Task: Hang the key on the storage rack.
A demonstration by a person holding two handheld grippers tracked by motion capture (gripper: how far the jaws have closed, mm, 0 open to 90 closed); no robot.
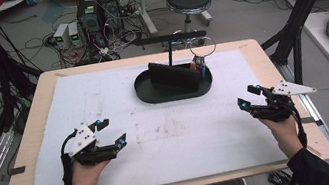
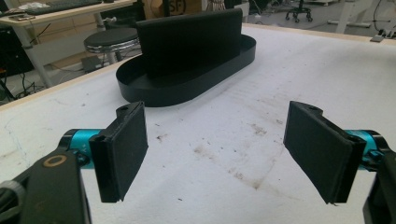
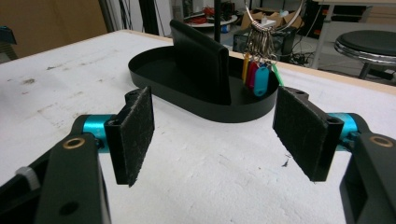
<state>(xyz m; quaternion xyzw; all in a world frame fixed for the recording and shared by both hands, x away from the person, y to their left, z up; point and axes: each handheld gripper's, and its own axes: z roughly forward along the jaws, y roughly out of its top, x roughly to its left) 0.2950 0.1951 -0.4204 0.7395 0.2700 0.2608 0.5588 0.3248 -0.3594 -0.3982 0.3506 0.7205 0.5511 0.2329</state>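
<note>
Fingers (image 3: 135,135) of the right gripper (image 1: 250,97) and left gripper (image 1: 111,132) stand spread and empty, both well short of the black tray (image 1: 153,96) (keys (image 3: 258,70) hang at its end) on the bench (image 1: 34,144).

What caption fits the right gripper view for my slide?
Open right hand-held gripper facing a black oval tray with coloured key tags hanging on a ring at its end.

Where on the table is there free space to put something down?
The white mat is bare between the left gripper and the right gripper, up to the black tray. Crowded: the tray's right end, with hanging key tags.
</note>
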